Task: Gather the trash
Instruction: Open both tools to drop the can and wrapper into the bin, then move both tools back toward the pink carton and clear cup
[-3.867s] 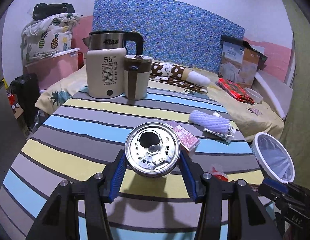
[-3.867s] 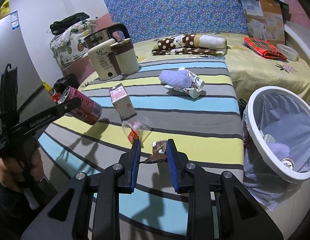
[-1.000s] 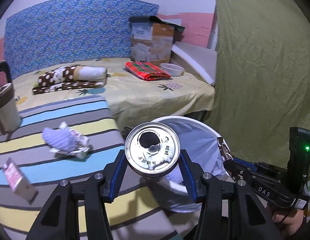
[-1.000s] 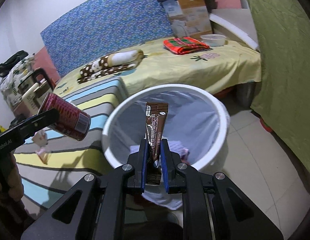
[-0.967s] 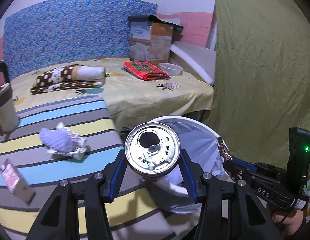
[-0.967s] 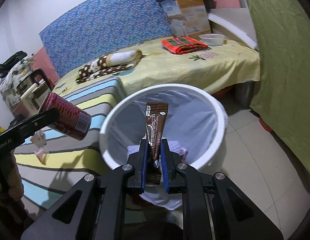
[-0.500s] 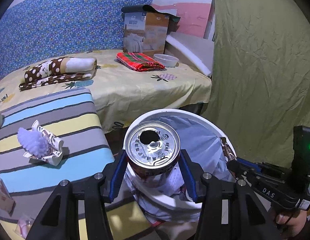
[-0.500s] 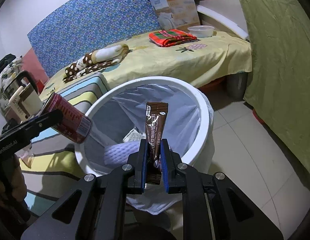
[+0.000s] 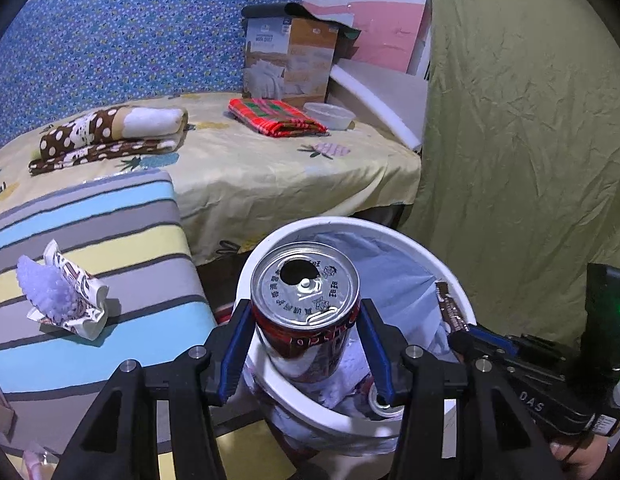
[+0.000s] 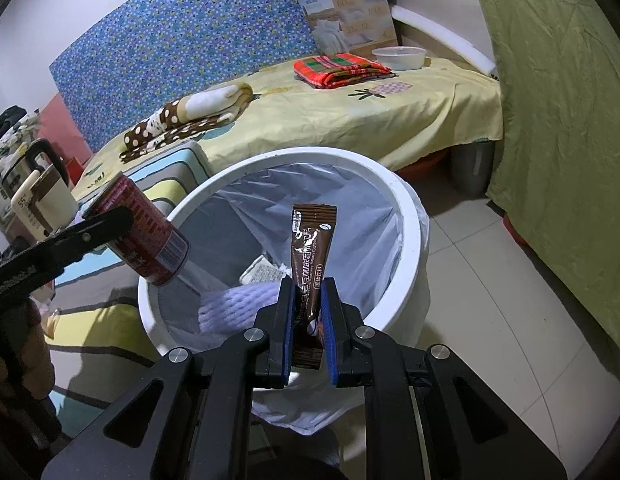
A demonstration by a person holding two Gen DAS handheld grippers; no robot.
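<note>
Two clamped grippers over the bin [image 10: 401, 200]: left [image 9: 306, 344] holds can [image 9: 306, 316], right [image 10: 308, 312] sachet [image 10: 311, 248]; release well inside the rim.

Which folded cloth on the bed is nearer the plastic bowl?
The red plaid cloth, lying right beside the bowl. The brown polka-dot blanket lies much further off.

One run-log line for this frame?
left gripper: shut on can | right gripper: shut on coffee sachet | both over bin

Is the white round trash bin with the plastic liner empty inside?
No. The white round trash bin already holds a pale purple foam net and a small wrapper.
</note>
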